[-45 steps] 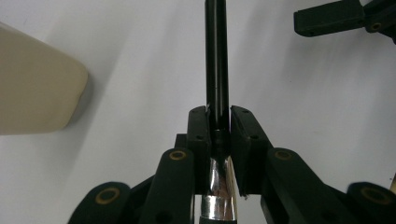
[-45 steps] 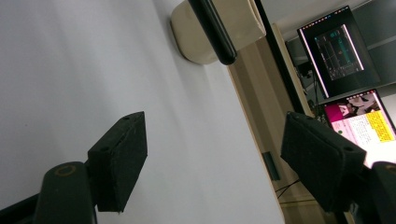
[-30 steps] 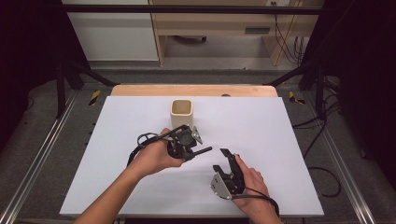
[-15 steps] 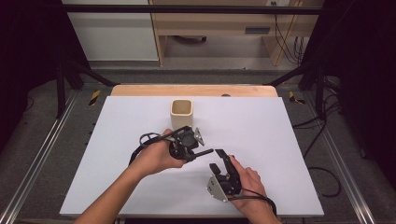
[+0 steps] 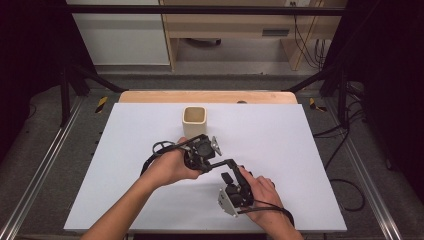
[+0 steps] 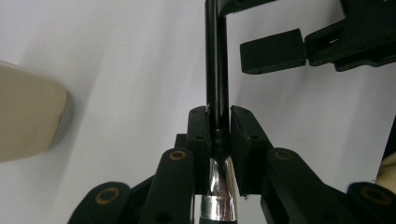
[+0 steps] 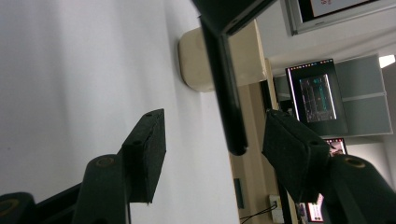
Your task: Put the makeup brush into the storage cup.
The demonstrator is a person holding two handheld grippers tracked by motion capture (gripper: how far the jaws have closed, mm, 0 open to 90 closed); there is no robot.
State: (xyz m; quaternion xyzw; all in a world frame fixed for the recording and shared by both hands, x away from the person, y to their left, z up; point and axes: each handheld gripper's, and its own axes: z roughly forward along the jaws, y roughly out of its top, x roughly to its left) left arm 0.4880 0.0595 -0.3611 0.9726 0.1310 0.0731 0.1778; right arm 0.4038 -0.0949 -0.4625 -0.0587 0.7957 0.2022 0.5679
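Observation:
My left gripper (image 5: 206, 159) (image 6: 218, 116) is shut on a black bent rod (image 5: 223, 162) (image 6: 217, 60) with a chrome collar near its base. It holds the rod just above the white table (image 5: 300, 150), near the middle. The rod runs to the right and turns down at its end (image 7: 226, 93). That end hangs between the spread jaws of my open right gripper (image 5: 232, 175) (image 7: 214, 116) without touching either pad. One right pad (image 6: 273, 51) shows beside the rod in the left gripper view. A beige square cup (image 5: 194, 121) (image 6: 28, 116) (image 7: 201, 60) stands upright just behind the left gripper.
A wooden strip (image 5: 207, 96) runs along the table's far edge. Metal rails (image 5: 45, 165) flank the table on both sides, with cables on the floor at the right (image 5: 345, 185). Monitors (image 7: 315, 98) glow in the background of the right gripper view.
My right gripper has moved forward and slightly left, so the rod's bent end now sits between its jaws. The left gripper with the rod shifted a little toward it.

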